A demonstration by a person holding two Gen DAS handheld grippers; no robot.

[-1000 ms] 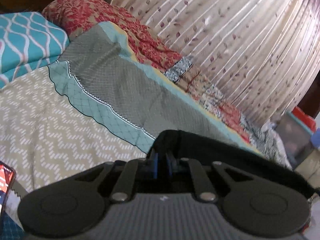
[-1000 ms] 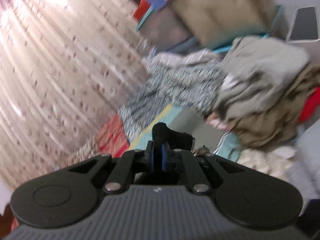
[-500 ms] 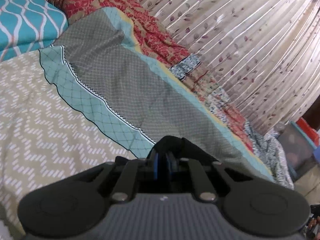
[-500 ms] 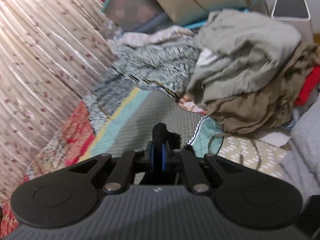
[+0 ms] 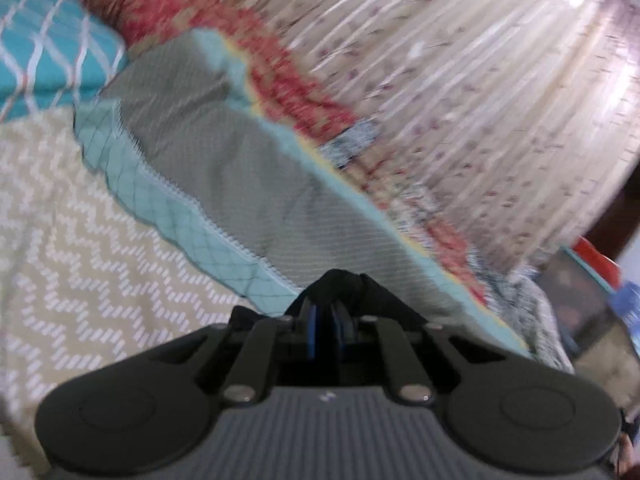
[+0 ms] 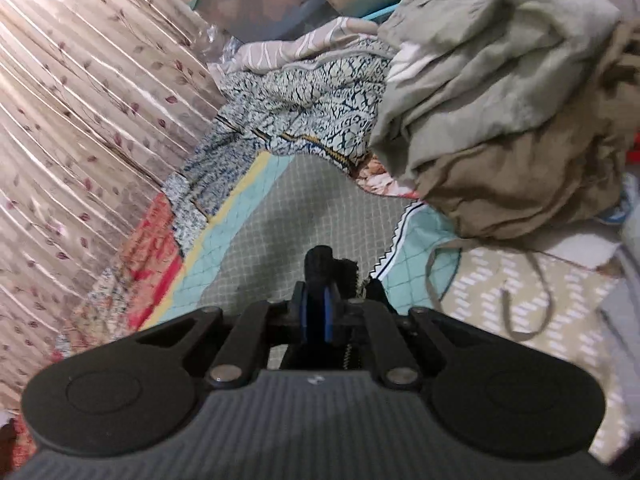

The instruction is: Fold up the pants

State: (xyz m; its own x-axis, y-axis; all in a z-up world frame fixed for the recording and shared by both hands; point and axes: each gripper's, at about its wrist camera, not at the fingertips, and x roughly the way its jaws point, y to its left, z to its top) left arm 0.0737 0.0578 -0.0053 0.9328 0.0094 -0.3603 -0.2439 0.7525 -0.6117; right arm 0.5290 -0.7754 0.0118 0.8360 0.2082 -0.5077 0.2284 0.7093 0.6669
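Note:
My left gripper (image 5: 326, 320) is shut on black pants (image 5: 348, 284); a fold of the black cloth bunches over its blue pads and trails to the right. It hangs above the grey and teal bedspread (image 5: 224, 168). My right gripper (image 6: 316, 312) is shut on another part of the black pants (image 6: 324, 264), with a zipper edge showing beside the fingers, held above the bedspread (image 6: 296, 216). Most of the pants is hidden below both grippers.
A heap of grey-green and tan clothes (image 6: 500, 112) lies right of the right gripper, with a patterned cloth (image 6: 312, 100) behind. A teal pillow (image 5: 44, 52) and a red pillow (image 5: 160, 4) lie at the bed's head. A pleated curtain (image 5: 480, 80) runs along the far side.
Both grippers stay shut on the pants. The left view has tilted back up with motion blur. The right view has swung down toward the bedspread and clothes heap.

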